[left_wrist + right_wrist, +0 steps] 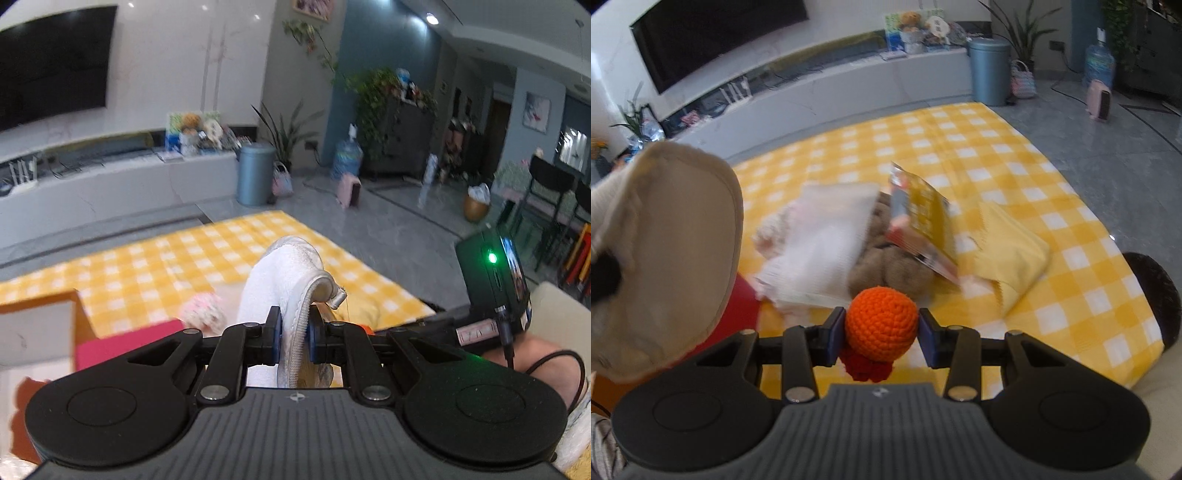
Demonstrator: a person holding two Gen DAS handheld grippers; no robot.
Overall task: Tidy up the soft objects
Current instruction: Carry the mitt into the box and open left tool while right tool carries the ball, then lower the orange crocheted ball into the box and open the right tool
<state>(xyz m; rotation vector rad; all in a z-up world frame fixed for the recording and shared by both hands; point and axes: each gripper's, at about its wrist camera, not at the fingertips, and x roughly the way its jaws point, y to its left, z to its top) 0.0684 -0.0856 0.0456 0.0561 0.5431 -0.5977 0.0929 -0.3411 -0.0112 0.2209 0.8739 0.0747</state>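
My left gripper [294,341] is shut on a white zippered fabric pouch [284,280] and holds it above the yellow checked cloth [147,266]. The same pouch shows large at the left of the right wrist view [665,258]. My right gripper [881,332] is shut on an orange crocheted ball [881,325] with a red knitted part under it. Beyond it on the cloth [960,147] lie a brown plush toy [890,269], a white cloth [820,236], a printed packet [923,218] and a yellow cloth [1012,254].
An orange box [40,325] with a pink item [125,345] stands at the left. A pink-white fluffy toy [203,312] lies on the cloth. A TV bench [110,177], a blue bin [255,173] and grey floor lie beyond. The right gripper's camera body [495,273] is at the right.
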